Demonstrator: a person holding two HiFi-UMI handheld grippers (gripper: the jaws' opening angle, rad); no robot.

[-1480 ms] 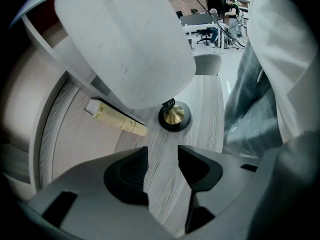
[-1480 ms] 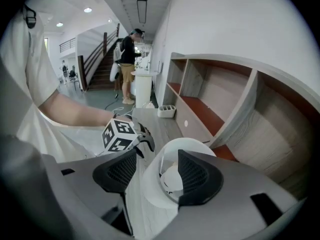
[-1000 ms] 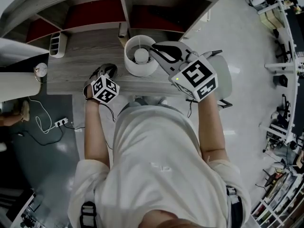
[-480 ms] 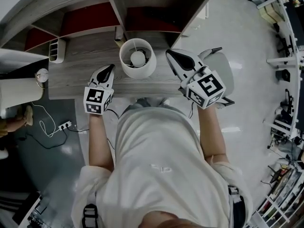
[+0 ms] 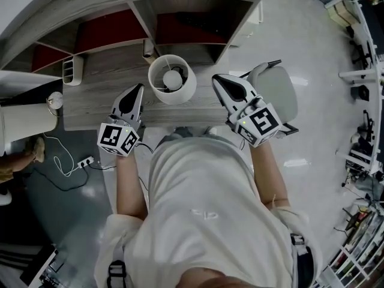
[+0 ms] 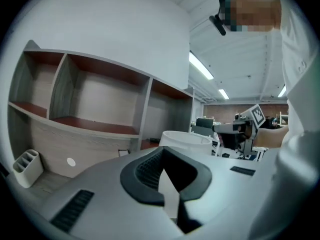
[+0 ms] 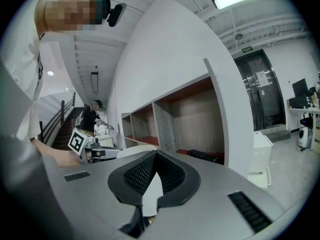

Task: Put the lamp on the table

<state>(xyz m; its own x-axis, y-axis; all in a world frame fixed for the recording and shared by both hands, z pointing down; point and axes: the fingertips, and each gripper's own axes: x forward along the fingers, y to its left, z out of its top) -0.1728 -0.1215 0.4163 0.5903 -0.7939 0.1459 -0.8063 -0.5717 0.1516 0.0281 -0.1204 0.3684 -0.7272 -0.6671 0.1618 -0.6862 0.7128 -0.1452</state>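
Lamp (image 5: 172, 80) sits upright on the table (image 5: 102, 98) at 12 o'clock, left gripper (image 5: 137, 92) at its 8 and right gripper (image 5: 221, 81) at its 3, both clenched empty and clear of it, so placement looks done; next, back both off without clipping it.

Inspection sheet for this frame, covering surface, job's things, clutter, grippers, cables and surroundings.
Surface: grey wood-grain desk.
Job's things: white lamp with cylindrical shade stands upright on the desk, nothing touching it.
Clutter: white slotted holder at the desk's left end.
Grippers: left gripper and right gripper shut, empty, flanking the lamp.
Cables: white cable and power strip on the floor.
Surroundings: open shelf unit behind; grey chair at right.
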